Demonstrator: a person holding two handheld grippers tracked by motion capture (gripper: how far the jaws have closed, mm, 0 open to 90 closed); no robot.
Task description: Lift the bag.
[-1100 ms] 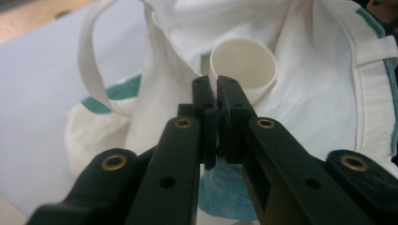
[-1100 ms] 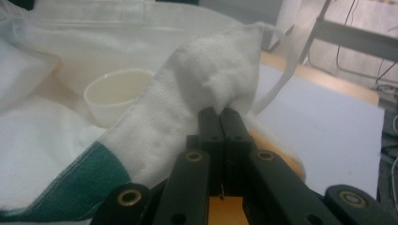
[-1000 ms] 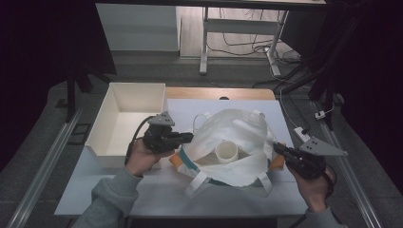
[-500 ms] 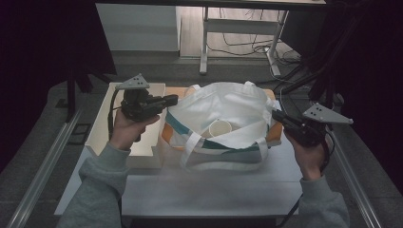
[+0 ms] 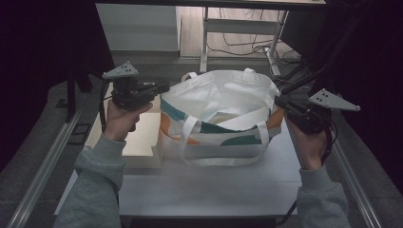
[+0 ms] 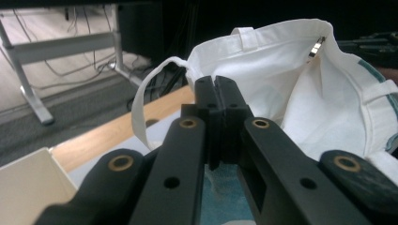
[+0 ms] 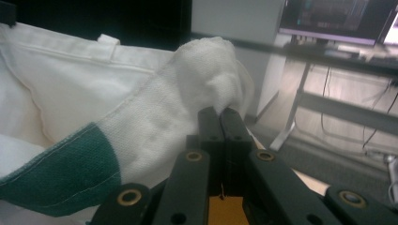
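Observation:
A white tote bag (image 5: 223,102) with teal and orange patches stands upright on the table, its mouth stretched wide between both grippers. My left gripper (image 5: 164,88) is shut on the bag's left rim; in the left gripper view its jaws (image 6: 216,86) are pressed together, with the bag's white inside (image 6: 286,89) beyond them. My right gripper (image 5: 278,100) is shut on the right rim. White cloth (image 7: 187,98) bunches at its closed fingertips (image 7: 219,112). Two handle loops (image 5: 223,137) hang down the bag's front.
A shallow white box (image 5: 140,137) lies on the table to the left of the bag, under my left forearm. The white tabletop (image 5: 204,190) stretches in front of the bag. Metal rails (image 5: 43,171) run along both sides. Desk legs and cables (image 5: 237,42) stand behind.
Both grippers have risen and drawn apart with the bag's rim. The bag has gone from lying crumpled on the table to standing upright with its mouth wide.

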